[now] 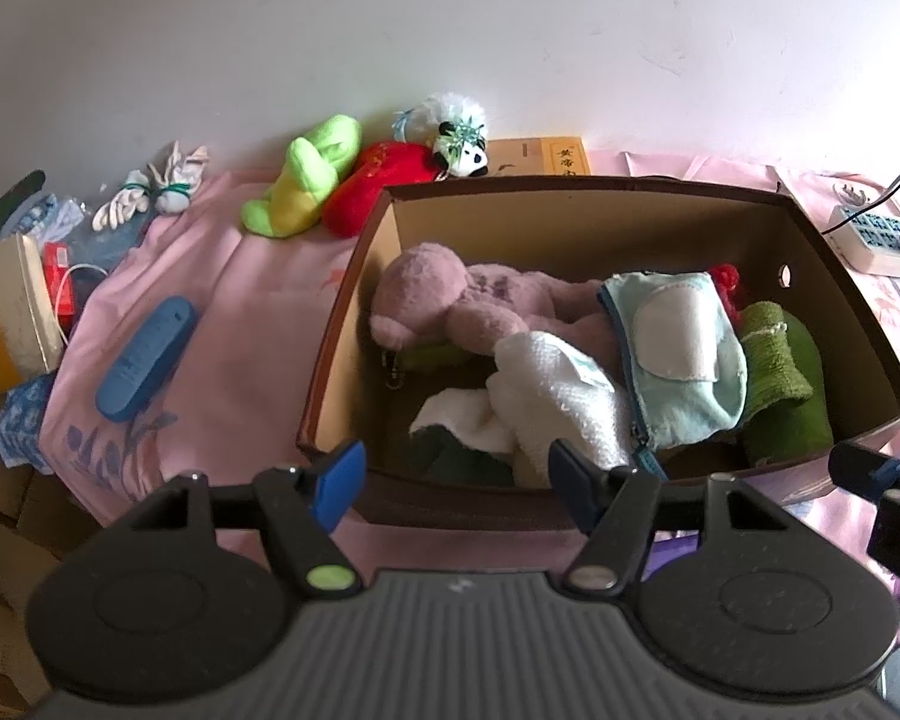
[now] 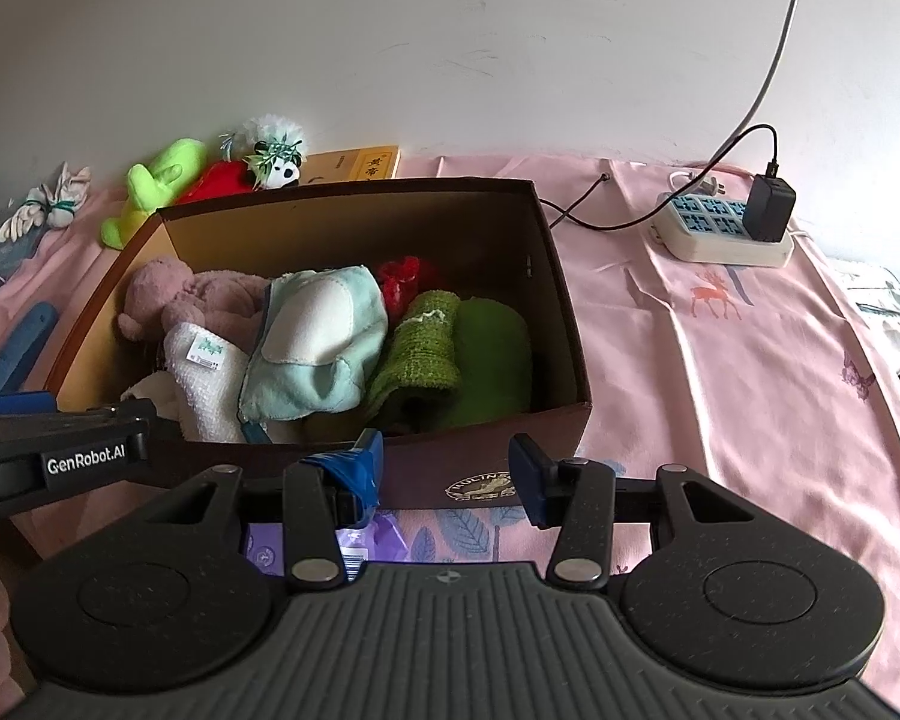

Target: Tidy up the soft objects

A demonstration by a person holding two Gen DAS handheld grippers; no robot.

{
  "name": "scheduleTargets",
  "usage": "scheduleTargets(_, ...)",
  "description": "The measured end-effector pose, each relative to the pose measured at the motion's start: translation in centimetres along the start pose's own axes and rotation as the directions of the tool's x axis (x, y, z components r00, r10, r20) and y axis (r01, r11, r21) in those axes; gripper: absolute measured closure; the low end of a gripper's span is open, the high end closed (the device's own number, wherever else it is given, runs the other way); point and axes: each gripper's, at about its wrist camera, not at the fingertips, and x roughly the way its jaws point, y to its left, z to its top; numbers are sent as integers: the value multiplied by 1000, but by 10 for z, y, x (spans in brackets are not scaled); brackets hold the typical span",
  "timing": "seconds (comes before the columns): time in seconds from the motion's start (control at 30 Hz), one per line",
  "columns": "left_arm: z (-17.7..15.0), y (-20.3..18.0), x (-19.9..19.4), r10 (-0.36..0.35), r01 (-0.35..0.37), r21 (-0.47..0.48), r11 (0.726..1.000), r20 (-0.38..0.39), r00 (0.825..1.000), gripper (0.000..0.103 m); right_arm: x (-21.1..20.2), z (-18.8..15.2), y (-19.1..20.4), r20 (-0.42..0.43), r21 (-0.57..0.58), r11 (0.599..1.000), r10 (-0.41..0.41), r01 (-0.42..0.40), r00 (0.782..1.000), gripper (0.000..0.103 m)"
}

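Observation:
A brown cardboard box (image 1: 354, 276) (image 2: 561, 312) stands on the pink cloth. It holds a pink plush bear (image 1: 450, 300) (image 2: 180, 294), a white towel (image 1: 558, 396) (image 2: 204, 372), a light blue pouch (image 1: 678, 348) (image 2: 318, 342), green knits (image 1: 780, 354) (image 2: 426, 336) and a red item (image 2: 402, 276). Behind the box lie a green plush (image 1: 306, 186) (image 2: 150, 186), a red plush (image 1: 384, 180) and a panda toy (image 1: 462, 144) (image 2: 276, 162). My left gripper (image 1: 456, 480) is open and empty at the box's near wall. My right gripper (image 2: 450, 474) is open and empty beside it.
A blue remote (image 1: 144, 354) lies left of the box. Tied white gloves (image 1: 144, 192) lie at the back left. A power strip with charger (image 2: 726, 228) sits to the right. A yellow book (image 1: 540, 156) leans behind the box. Cartons and clutter (image 1: 6, 312) crowd the left edge.

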Motion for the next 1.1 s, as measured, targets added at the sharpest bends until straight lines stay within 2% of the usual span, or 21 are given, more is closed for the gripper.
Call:
scheduleTargets(0.3,1,-2,-2,-32,32,-1,999,12,999,35,0,0,-2,7,15,1000,5,-5,1000,72)
scheduleTargets(1.1,2,-2,-7,-44,44,-10,999,27,999,35,-2,-5,-4,13,23,1000,15,-16,1000,72)
